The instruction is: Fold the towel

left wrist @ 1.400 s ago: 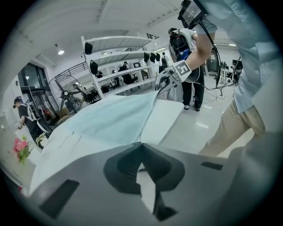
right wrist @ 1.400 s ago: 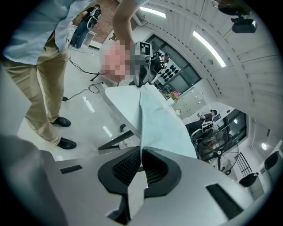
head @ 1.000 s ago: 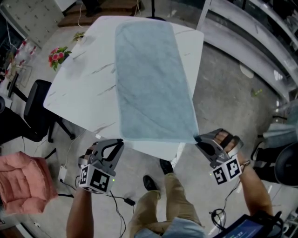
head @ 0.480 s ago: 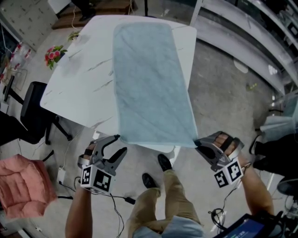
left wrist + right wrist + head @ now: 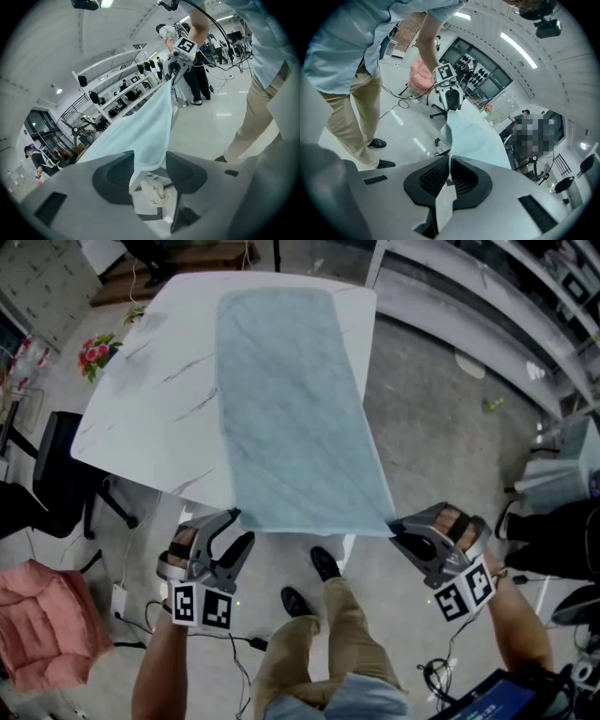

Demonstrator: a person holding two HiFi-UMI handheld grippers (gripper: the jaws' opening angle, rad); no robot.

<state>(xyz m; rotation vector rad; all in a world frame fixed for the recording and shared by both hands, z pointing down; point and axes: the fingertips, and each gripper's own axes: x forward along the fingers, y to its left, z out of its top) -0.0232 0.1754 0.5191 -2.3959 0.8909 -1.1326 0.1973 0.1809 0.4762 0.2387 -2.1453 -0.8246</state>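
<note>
Table (image 5: 141, 418) under towel (image 5: 291, 409), one corner between left gripper's (image 5: 241, 527) just-opening jaws, other clamped by right gripper (image 5: 395, 525).

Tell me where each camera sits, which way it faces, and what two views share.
Head view: on the person's head, looking steeply down at the towel on the table; forearms, legs, left gripper and right gripper show.
Left gripper view: on that gripper, facing the right gripper along the towel's edge; its fingers have just been opening, a corner between them.
Right gripper view: on that gripper, facing the left gripper; fingers shut on the other corner.
Shared: both gripper views show the person's trousers.
</note>
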